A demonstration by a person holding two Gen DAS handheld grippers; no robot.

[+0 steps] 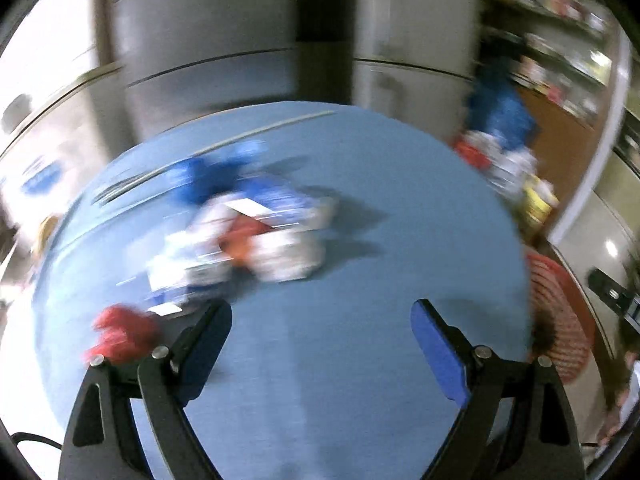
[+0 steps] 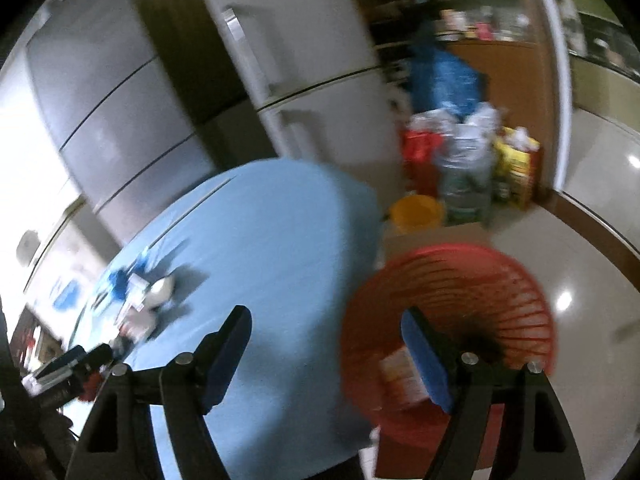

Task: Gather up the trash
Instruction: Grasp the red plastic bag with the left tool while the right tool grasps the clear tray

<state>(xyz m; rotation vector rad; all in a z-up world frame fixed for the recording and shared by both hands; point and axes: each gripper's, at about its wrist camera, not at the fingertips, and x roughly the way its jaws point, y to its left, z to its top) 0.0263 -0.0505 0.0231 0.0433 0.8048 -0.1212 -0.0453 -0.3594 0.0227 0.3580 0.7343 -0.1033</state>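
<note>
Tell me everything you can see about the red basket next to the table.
The red basket is round, apparently plastic, with thin ribs and open slots in its wall. It sits low beside the edge of the blue table, seen from above, open side up. Inside lies what looks like a pale packet, blurred. The open right tool hovers over its rim without touching it.

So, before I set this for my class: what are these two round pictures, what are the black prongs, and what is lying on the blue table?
Each picture comes from a camera mounted on a tool that a person carries. The black prongs with blue pads are the left hand-held gripper and the right hand-held gripper. Both are open and hold nothing. On the blue table lies a blurred pile of trash, with a red piece nearer. Beside the table stands a red basket, with something pale inside.
</note>
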